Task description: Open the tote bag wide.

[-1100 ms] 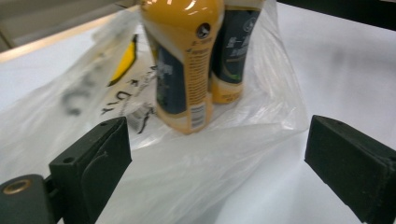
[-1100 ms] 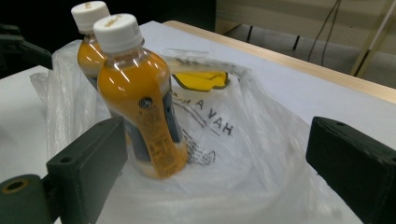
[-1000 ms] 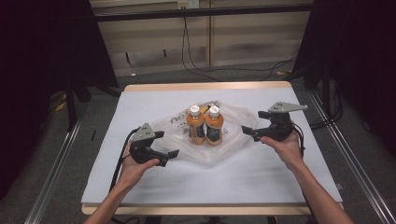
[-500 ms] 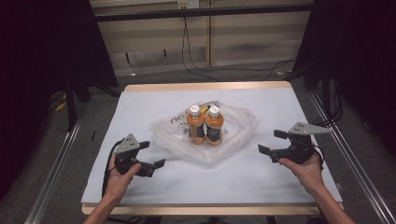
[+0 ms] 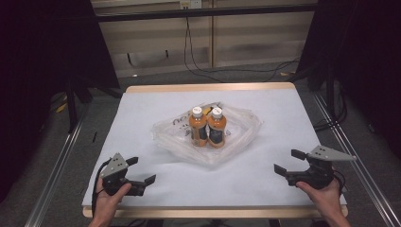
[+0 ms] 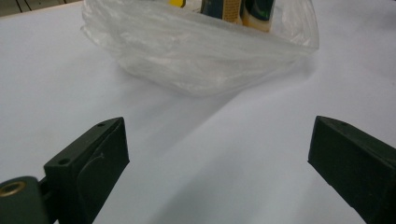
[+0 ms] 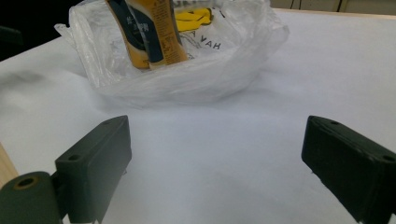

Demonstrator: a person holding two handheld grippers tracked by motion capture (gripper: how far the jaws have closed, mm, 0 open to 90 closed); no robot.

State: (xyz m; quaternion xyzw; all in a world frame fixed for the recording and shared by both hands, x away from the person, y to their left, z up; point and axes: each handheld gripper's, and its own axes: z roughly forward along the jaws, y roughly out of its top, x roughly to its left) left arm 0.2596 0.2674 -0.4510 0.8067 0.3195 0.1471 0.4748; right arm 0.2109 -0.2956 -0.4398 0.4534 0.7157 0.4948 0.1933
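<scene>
Here, two bottles (image 5: 208, 126) in plastic bag (image 5: 236, 142), left tongs (image 5: 141, 170) wide, right tongs (image 5: 290, 161) wide

Bottles (image 6: 236, 9) cut off by top edge; bag (image 7: 187, 70) lettering partly hidden.

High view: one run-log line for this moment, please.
left gripper: open, near table edge | right gripper: open, near table edge | two bottles: upright in plastic bag, mid-table | contact: none

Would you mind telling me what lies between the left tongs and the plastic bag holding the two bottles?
Nothing: only bare white table cover separates the open left tongs from the plastic bag, as the left gripper view and the high view show.
</scene>
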